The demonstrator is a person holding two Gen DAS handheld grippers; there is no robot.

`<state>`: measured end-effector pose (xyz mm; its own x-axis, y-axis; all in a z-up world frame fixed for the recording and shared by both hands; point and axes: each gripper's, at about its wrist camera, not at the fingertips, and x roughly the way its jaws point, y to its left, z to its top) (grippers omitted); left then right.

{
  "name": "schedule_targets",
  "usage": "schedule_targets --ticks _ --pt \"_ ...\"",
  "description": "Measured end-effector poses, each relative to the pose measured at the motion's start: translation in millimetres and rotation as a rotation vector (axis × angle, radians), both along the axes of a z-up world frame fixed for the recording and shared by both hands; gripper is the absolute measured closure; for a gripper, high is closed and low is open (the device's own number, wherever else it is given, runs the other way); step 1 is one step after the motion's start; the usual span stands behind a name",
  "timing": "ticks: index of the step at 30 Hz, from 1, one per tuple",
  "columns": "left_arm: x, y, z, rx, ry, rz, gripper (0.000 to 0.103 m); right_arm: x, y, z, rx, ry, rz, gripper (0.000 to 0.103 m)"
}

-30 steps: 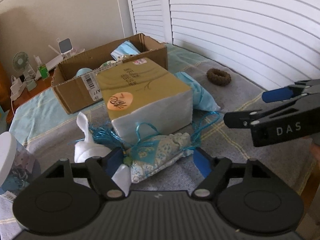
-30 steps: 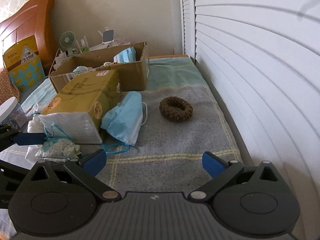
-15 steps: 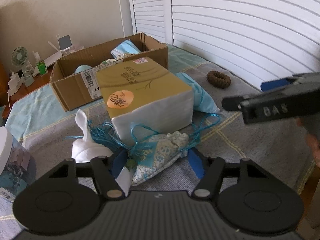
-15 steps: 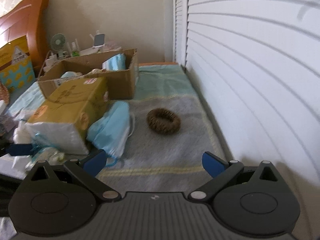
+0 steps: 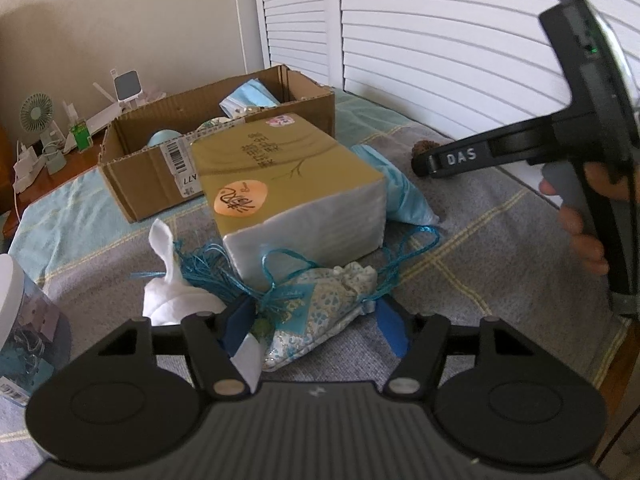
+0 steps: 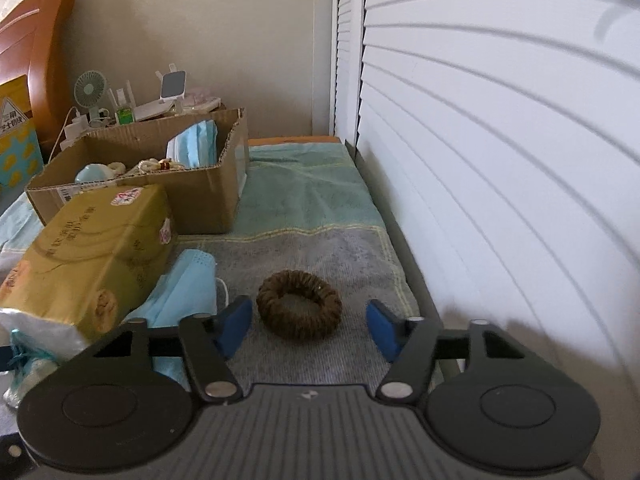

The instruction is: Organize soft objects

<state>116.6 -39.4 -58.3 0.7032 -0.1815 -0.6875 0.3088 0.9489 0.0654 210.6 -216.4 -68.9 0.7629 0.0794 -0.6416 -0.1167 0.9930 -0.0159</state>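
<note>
Left gripper [image 5: 314, 322] sits low over the grey blanket [image 5: 480, 264] with its blue pads spread apart, one on each side of a small floral pouch [image 5: 320, 312]. Can't tell for sure if the pads actually touch the fabric, but they're not squeezed on it. Teal cord [image 5: 404, 254] from the pouch loops out in a tangle toward the tissue pack [image 5: 292, 184], which sits right behind the pouch. White tissue [image 5: 172, 288] is bunched up just to the left, and a clear jar [image 5: 24, 328] with a white lid is at the far left edge.

Right gripper [image 6: 310, 326] is also wide open, and the brown braided ring [image 6: 299, 310] lies on the blanket between its two pads, closer to the left one, not touching either as far as I can see. In the left view you can see the person's hand [image 5: 584, 216] wrapped around that gripper's handle.

A light blue face mask [image 6: 184, 288] lies beside the pack, between it and the ring. Further back there's the cardboard box [image 6: 200, 200] with another mask [image 6: 196, 146] standing up inside, plus some small pale bits I can't make out. White shutters [image 6: 500, 140] run along the right side.
</note>
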Motion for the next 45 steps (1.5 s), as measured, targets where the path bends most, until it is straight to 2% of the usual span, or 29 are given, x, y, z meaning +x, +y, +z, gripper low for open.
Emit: schedule_targets --ticks 8,12,15,18,25,31,33,37,41,42,43,45 --pt "1 1 0 -0.003 0.005 -0.001 0.036 5 4 -7 -0.005 -0.004 0.011 0.053" --pt "1 1 0 -0.006 0.005 0.0 0.037 2 7 -5 0.001 -0.019 0.021 0.064" --pt "0 2 1 -0.016 0.005 -0.001 0.044 0 6 -2 0.001 -0.026 0.023 0.067" --pt "0 3 2 -0.037 0.021 -0.018 0.059 -2 6 1 -0.003 -0.033 0.024 0.067" --pt "-5 3 5 -0.035 0.023 -0.039 0.069 -19 11 7 -0.038 -0.042 0.04 0.067" --pt "-11 5 14 -0.025 0.006 -0.073 0.076 -37 12 15 -0.029 -0.041 0.056 0.067" --pt "-12 6 16 -0.026 0.008 -0.086 0.081 -44 13 17 -0.031 -0.042 0.068 0.067" --pt "-18 9 21 -0.024 0.011 -0.106 0.081 -58 19 21 -0.038 -0.04 0.093 0.067" --pt "-24 10 22 -0.009 -0.003 -0.105 0.078 -69 24 22 -0.047 -0.035 0.119 0.067" --pt "-25 9 22 -0.004 -0.015 -0.104 0.071 -71 24 22 -0.048 -0.034 0.122 0.067" --pt "-25 9 23 0.001 -0.015 -0.106 0.057 -73 25 22 -0.046 -0.032 0.125 0.067" --pt "-26 8 22 0.007 -0.021 -0.107 0.036 -74 25 22 -0.046 -0.029 0.123 0.067"
